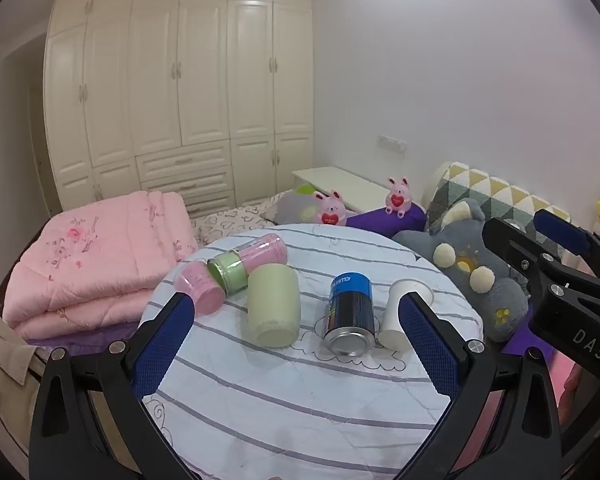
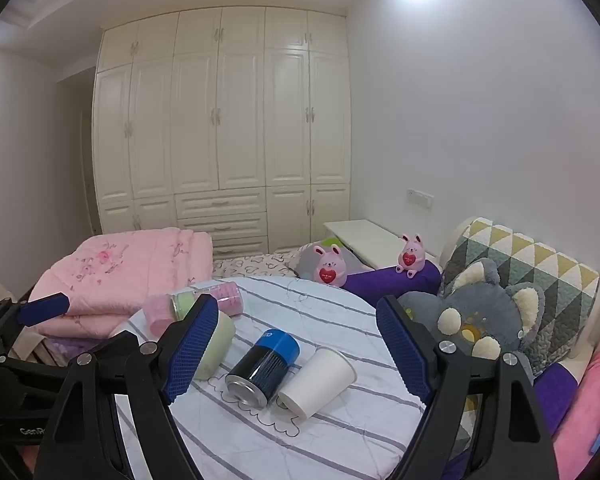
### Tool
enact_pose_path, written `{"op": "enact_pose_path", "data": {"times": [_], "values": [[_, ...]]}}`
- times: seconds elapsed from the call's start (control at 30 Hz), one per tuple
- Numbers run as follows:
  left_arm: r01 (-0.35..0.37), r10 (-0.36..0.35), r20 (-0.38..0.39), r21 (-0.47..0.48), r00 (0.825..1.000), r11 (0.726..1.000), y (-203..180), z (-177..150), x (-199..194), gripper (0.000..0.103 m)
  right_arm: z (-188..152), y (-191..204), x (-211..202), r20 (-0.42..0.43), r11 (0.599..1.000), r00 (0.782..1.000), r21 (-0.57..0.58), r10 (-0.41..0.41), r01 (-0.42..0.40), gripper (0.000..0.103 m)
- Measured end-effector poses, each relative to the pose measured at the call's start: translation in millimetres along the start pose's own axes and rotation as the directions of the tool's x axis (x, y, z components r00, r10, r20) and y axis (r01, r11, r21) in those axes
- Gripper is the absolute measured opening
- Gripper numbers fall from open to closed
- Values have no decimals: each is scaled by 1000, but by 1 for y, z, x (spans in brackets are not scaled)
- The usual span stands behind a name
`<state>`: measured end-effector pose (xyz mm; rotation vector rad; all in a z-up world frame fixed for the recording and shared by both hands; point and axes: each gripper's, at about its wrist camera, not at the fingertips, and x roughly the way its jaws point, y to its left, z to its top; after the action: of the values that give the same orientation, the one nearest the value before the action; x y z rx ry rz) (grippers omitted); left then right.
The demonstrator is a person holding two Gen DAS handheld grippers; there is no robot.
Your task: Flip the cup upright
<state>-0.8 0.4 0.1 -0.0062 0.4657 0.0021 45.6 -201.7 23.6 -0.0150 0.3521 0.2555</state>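
We work over a round table (image 1: 300, 408) draped in a white cloth with grey stripes, set in a bedroom with a tall cream wardrobe (image 1: 180, 92) behind it. A folded pink quilt (image 1: 96, 264) lies to the left, and a grey plush toy (image 1: 468, 268) sits just beside the table on the right.

The white paper cup (image 1: 400, 312) lies on its side near the table's right part, its closed base toward us and its open mouth pointing away. It lies just beside a blue and black can (image 1: 348, 312), also on its side. A pale green cup (image 1: 274, 304) lies left of the can, and two pink jars (image 1: 260, 254) with a green-lidded jar (image 1: 228, 272) lie further left.

Our left gripper (image 1: 296, 344) hangs above the table with its jaws spread wide and nothing between them. Our right gripper (image 2: 300, 356) is likewise wide open and empty.

The left view shows the pale green cup whole; in the right view our left finger (image 2: 192, 352) covers most of it. The right view shows the paper cup (image 2: 320, 380) whole, whereas a blue pad overlaps it in the left view.
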Motion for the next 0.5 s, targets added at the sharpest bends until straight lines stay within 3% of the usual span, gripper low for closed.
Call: {"op": "enact_pose_path", "data": {"times": [0.5], "values": [[-8, 8, -14, 6, 1000, 1000, 2, -12, 6, 103, -1, 4, 0, -2, 1000, 1000, 2, 1, -1, 83]]}}
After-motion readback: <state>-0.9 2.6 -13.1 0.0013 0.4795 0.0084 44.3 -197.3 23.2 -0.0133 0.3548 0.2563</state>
